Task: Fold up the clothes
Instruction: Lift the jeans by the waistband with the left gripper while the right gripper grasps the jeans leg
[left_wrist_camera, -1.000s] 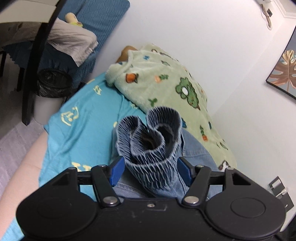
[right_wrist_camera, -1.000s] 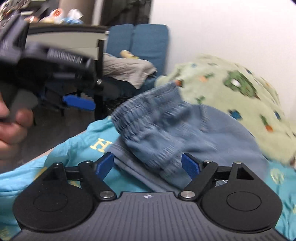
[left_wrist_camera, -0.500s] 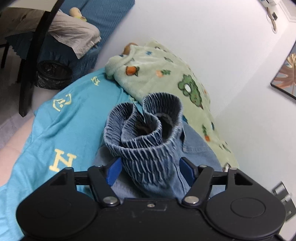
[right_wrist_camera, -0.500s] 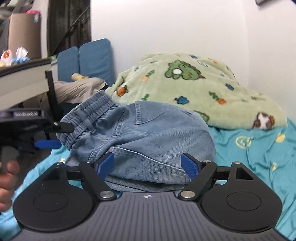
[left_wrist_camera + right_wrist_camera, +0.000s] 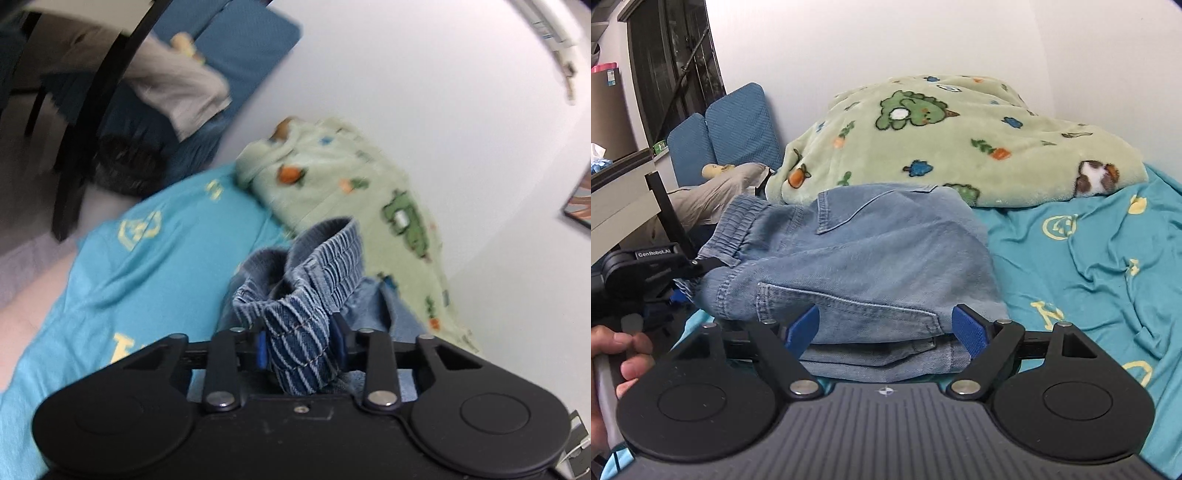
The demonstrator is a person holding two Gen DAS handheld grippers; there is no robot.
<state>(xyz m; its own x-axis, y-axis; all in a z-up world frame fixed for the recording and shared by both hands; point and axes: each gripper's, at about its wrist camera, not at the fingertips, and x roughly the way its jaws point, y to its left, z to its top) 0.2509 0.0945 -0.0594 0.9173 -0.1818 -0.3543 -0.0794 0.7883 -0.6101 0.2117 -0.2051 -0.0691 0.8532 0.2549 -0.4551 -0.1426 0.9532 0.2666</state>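
Pinching down on the gathered elastic waistband (image 5: 306,317) of the light blue denim trousers (image 5: 857,258), the left gripper (image 5: 300,347) has its jaws closing with the ribbed, bunched band between its blue pads, which look pressed against the cloth on both sides. The trousers lie in a soft heap on the turquoise bedsheet with yellow printed letters (image 5: 1089,266), near the bed's left edge, with the waistband at the left end and the seat and pockets running rightward toward the right gripper (image 5: 888,330). That long axis, left to right across the near part of the bed, is what the next fold seems to depend on: the left hand has the waist end, while the right gripper is nearest the folded lower edge.

The right gripper's jaws stand spread wide, one blue pad on each side of the denim's near fold, not pressing it. A hand (image 5: 613,365) shows at the left edge of the right wrist view, holding the other tool's handle.

The denim is fairly stiff, with stitched seams and a flat patch pocket. Behind it sits a fluffy pale green fleece blanket with cartoon animals and carrots (image 5: 953,140), touching the trousers' far side.
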